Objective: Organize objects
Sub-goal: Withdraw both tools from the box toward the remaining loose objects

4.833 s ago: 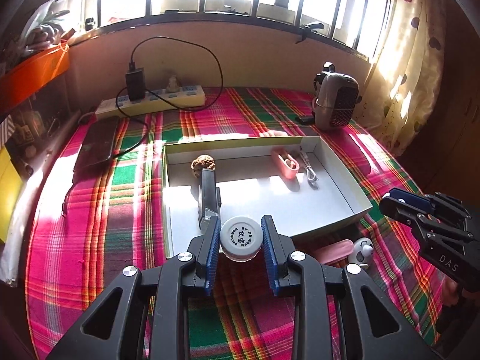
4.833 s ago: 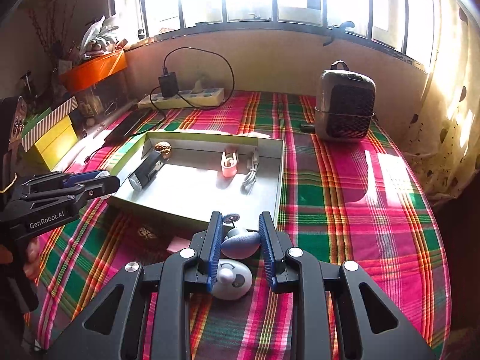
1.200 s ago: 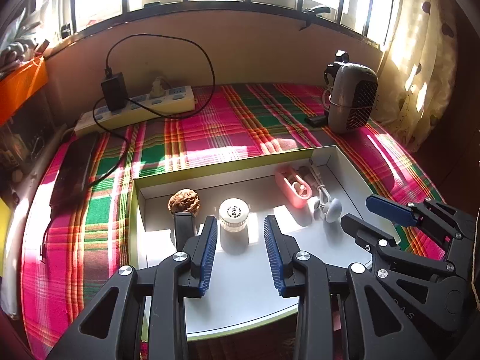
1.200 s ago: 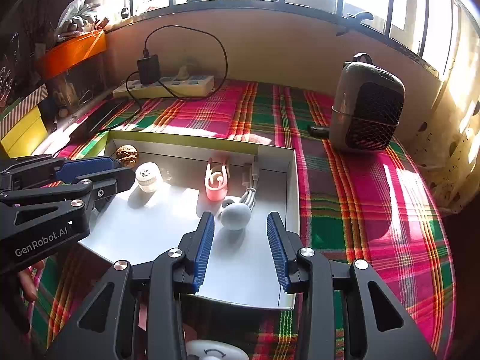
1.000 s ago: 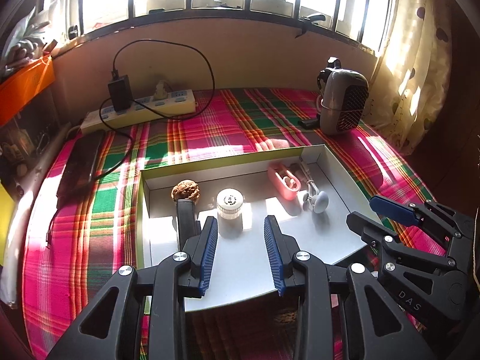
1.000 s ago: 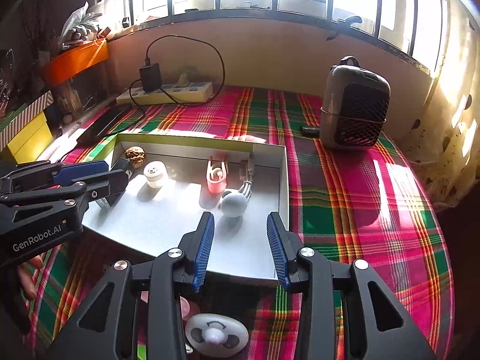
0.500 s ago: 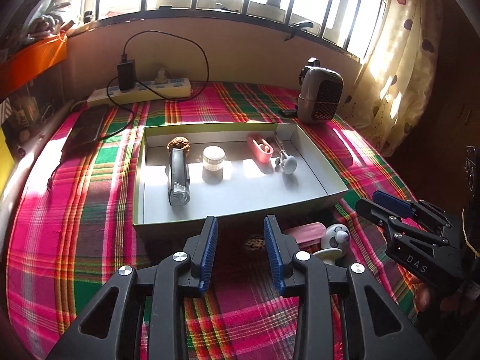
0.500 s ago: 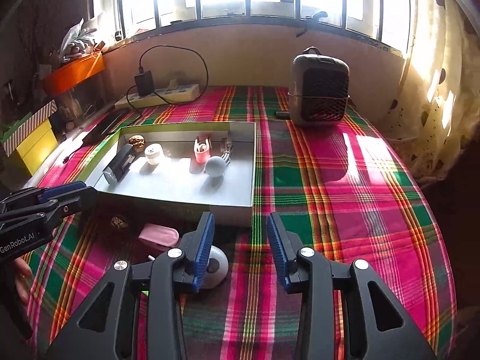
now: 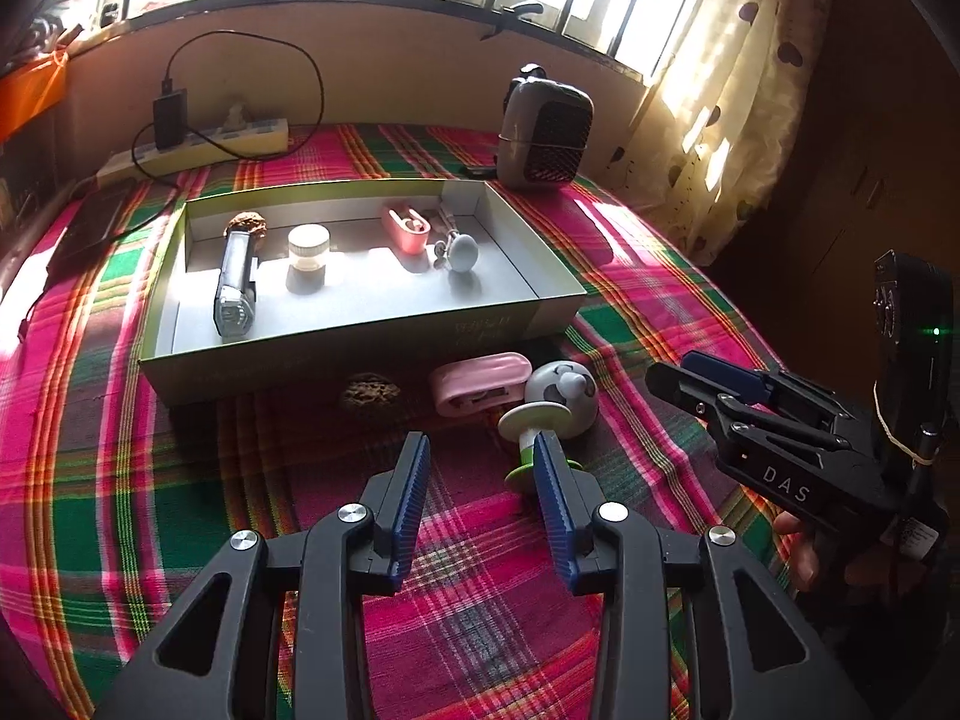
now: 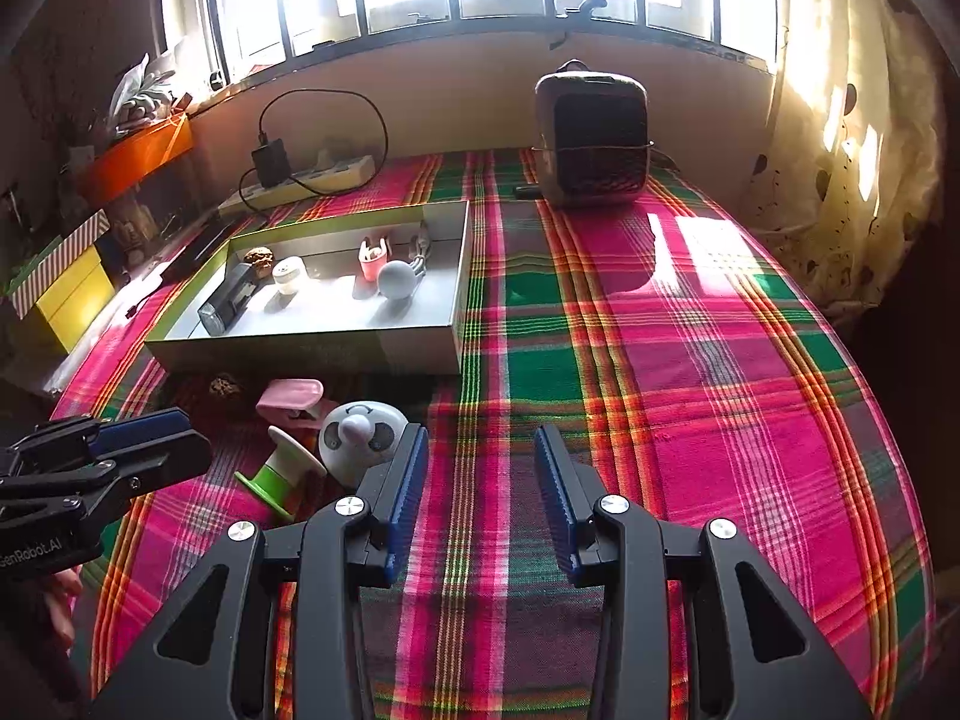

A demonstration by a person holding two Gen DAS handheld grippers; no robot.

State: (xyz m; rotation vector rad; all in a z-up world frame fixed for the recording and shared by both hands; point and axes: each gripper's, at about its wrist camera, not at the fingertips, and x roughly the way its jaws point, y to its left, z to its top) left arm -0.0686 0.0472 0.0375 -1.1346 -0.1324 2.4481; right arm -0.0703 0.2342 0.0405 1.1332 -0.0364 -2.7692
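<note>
An open grey box (image 9: 360,354) holds a black device (image 9: 234,276), a walnut (image 9: 246,222), a white jar (image 9: 308,246), a pink clip (image 9: 408,228) and a grey ball-headed piece (image 9: 462,252). In front of it on the plaid cloth lie a second walnut (image 9: 369,390), a pink case (image 9: 480,381), a white round toy (image 9: 564,396) and a green-and-white spool (image 9: 525,438). My left gripper (image 9: 480,441) hovers just short of them; its jaws are opening with nothing between, and the spool is beside its right finger. My right gripper (image 10: 480,435) is open and empty, right of the toy (image 10: 360,435).
A brown heater (image 9: 543,126) stands behind the box at the right. A power strip (image 9: 204,144) with a charger lies along the back wall, and a dark flat device (image 9: 90,222) at the left. Yellow boxes (image 10: 72,294) sit off the table's left side.
Both grippers have pulled back from over the box to the near side of the table. The jar and the grey piece stay in the box. The left jaws stand wider.
</note>
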